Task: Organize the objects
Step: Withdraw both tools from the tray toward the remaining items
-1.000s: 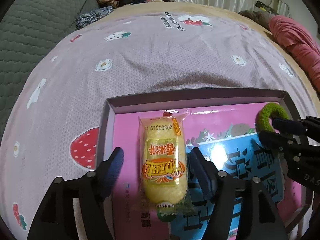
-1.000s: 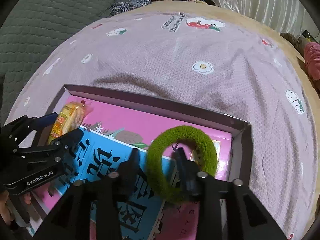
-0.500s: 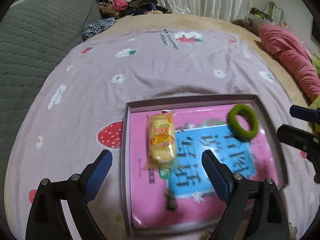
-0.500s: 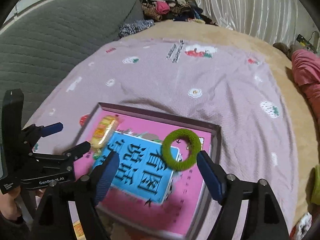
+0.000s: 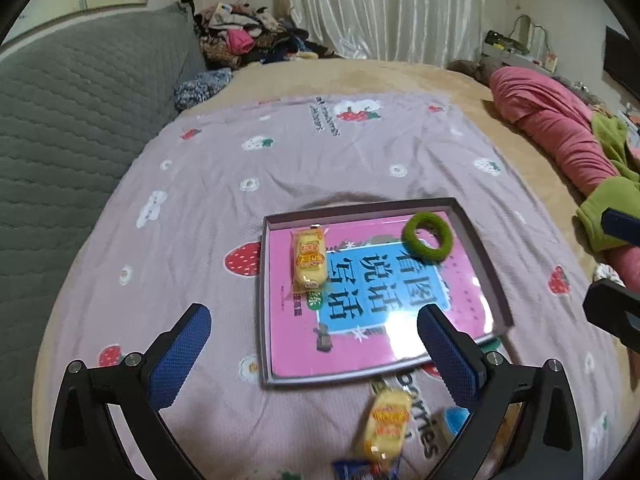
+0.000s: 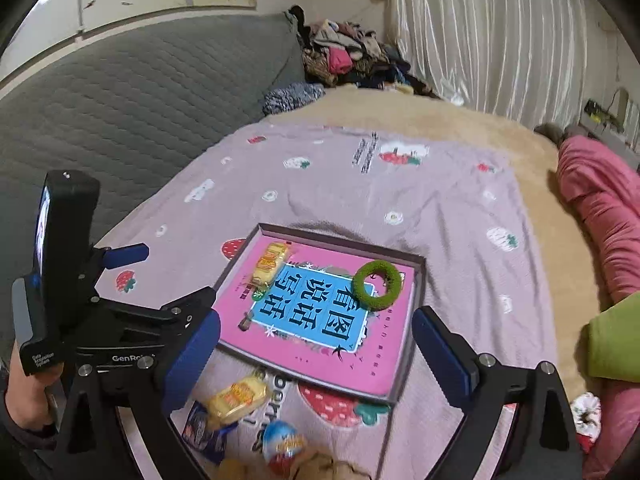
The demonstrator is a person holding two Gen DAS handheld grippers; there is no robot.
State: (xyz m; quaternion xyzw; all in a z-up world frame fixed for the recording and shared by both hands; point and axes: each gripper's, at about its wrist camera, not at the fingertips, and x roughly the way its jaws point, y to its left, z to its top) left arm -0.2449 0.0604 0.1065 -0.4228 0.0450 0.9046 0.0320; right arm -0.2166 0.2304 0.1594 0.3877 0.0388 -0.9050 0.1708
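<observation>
A shallow grey tray (image 5: pixel 264 300) (image 6: pixel 340 238) lies on the lilac strawberry-print sheet with a pink and blue book (image 5: pixel 360 288) (image 6: pixel 320 312) in it. On the book rest a yellow snack packet (image 5: pixel 308 260) (image 6: pixel 270 263) at the left and a green fuzzy ring (image 5: pixel 409 236) (image 6: pixel 360 286) at the far right. My left gripper (image 5: pixel 314 356) (image 6: pixel 168 276) hangs above the tray's near left, jaws opening wide, nothing between them. My right gripper (image 6: pixel 316 356) (image 5: pixel 618 268) hovers over the tray's near edge, jaws also opening, with nothing held.
Near the tray's front lie a second yellow packet (image 5: pixel 386 420) (image 6: pixel 238 396), a blue packet (image 6: pixel 204 428) and a foil egg (image 6: pixel 282 444). A grey quilted headboard (image 5: pixel 60 140) stands left, a pink rolled blanket (image 5: pixel 552 128) right, a clothes pile (image 5: pixel 240 40) behind.
Both grippers opened, rose and drew back from the tray. The left one let go of the yellow packet, the right one of the green ring; both things stay on the book.
</observation>
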